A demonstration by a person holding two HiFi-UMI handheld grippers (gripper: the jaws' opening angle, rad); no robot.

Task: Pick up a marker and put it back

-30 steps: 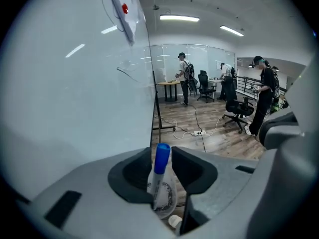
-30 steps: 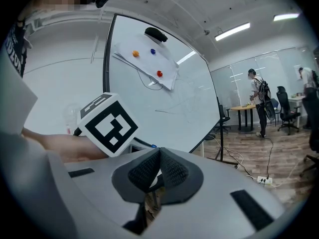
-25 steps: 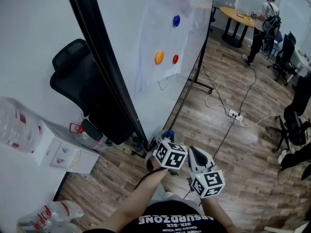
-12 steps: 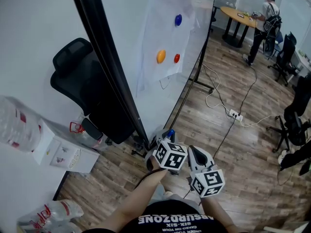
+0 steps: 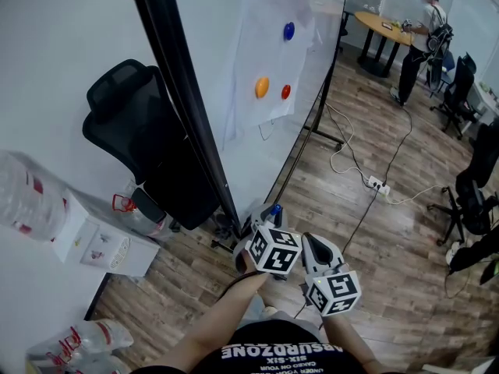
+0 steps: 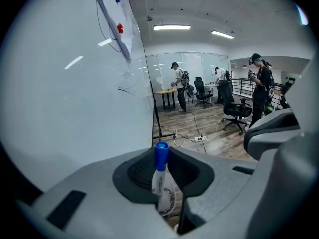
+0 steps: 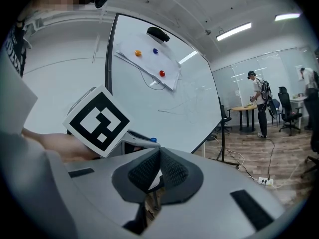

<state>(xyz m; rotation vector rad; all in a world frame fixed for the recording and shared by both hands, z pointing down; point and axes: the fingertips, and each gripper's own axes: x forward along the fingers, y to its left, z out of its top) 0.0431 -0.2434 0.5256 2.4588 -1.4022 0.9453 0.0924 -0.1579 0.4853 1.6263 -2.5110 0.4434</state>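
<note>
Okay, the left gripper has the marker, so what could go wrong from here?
1. The left gripper pinches the marker on its round white barrel alone, with the blue cap up at the tips. It might pivot or slip on the way back.
2. The right gripper, shut and empty, sits close beside the left one, so a swing could knock them together.
3. The whiteboard stands right ahead, and the cap end may bump it.

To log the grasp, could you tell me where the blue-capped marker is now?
In the left gripper view, the marker stands cap-up between the jaws of the left gripper, close to the whiteboard.
</note>
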